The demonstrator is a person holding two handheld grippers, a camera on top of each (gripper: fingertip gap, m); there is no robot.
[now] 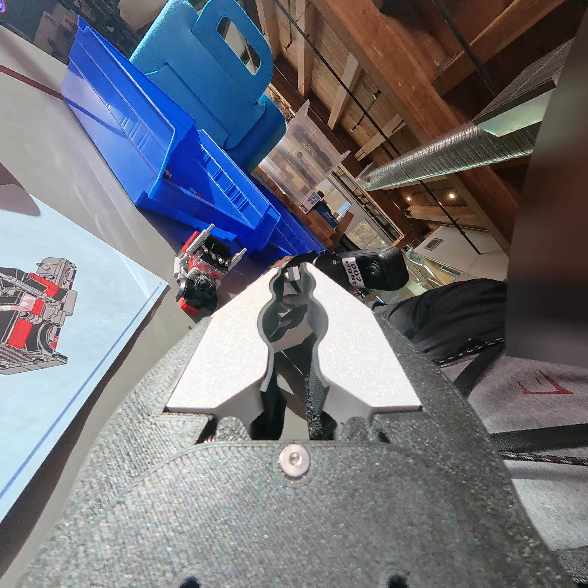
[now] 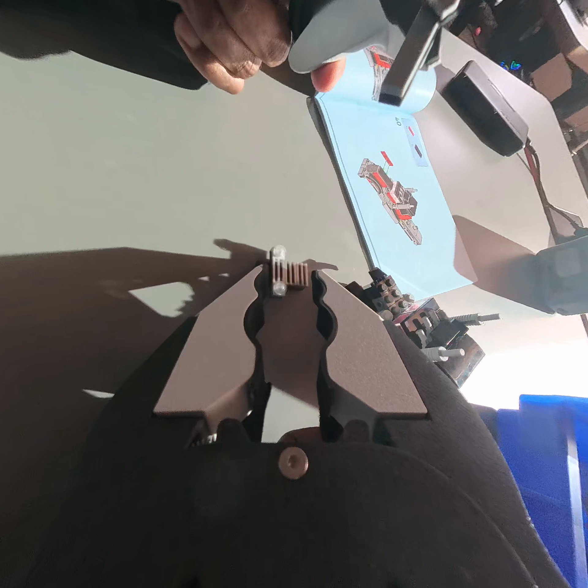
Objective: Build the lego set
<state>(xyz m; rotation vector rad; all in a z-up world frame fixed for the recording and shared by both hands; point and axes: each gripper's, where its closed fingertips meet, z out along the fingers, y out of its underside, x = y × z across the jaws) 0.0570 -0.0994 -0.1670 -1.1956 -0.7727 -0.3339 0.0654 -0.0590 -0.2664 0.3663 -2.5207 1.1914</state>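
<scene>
Your right tool (image 2: pixel 288 275) stands released at frame centre; the small grey grille piece (image 2: pixel 289 276) sits between its tips. Your left tool (image 1: pixel 293 270) pinches that same grey piece (image 1: pixel 292 274). The lego model (image 1: pixel 203 270) rests on the tabletop (image 1: pixel 47 152), centre left, beside the instruction booklet (image 1: pixel 63 366).
</scene>
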